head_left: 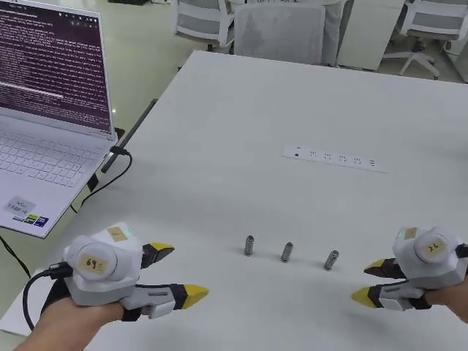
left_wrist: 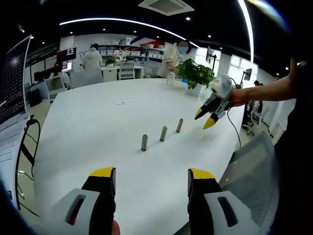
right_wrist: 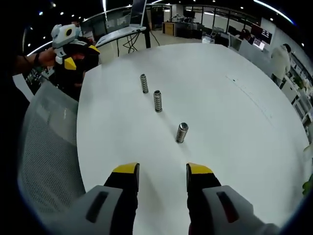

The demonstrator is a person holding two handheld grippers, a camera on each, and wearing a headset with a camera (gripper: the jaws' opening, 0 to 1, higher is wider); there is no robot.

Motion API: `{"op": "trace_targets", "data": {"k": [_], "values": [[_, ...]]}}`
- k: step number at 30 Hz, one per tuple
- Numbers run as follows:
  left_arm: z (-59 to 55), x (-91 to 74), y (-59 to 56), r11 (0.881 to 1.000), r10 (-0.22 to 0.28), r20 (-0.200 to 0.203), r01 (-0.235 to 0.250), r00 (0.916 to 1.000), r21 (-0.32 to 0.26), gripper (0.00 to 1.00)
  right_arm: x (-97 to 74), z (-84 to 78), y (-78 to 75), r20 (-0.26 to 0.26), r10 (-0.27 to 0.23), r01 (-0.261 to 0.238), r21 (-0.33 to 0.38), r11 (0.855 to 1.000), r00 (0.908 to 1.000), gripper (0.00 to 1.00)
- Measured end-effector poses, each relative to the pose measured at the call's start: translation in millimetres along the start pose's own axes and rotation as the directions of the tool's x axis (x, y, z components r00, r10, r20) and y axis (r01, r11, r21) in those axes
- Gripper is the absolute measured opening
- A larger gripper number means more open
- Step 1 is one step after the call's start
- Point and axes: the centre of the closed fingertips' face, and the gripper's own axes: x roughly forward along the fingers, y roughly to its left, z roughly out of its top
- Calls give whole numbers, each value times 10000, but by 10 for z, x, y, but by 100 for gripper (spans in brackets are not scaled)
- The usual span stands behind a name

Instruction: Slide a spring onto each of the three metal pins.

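Observation:
Three upright pins, each with a spring around it, stand in a row on the white table: the left spring, the middle spring and the right spring. My left gripper rests open and empty to their left, near the table's front edge. My right gripper is open and empty just right of the row. The left gripper view looks between its own open jaws at the row of springs, with the right gripper beyond. In the right gripper view, the nearest spring stands ahead of the open jaws.
An open white laptop sits at the left with a black cable trailing from it. A white power strip lies mid-table behind the springs. Grey chairs stand at the far end. A mesh chair back is near the front edge.

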Motion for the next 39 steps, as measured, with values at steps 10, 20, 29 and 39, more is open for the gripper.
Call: {"op": "trace_targets", "data": {"k": [10, 20, 29, 39], "values": [[20, -6, -8, 10000, 21, 48, -21, 10000, 39, 55, -122, -15, 284, 767, -119, 63, 724, 9974, 9970, 50], [49, -21, -17, 10000, 9, 115, -9, 9999, 66, 56, -304, 34, 431, 2018, -788, 287, 2401, 9703, 9762, 57], [68, -19, -69, 10000, -38, 191, 39, 9998, -29, 56, -464, -33, 502, 2571, -1252, 267, 3554, 9343, 9582, 66], [-18, -5, -102, 9998, -77, 100, 78, 9999, -162, 58, -517, -64, 539, 2616, -1368, 333, 3651, 9304, 9554, 76]]}}
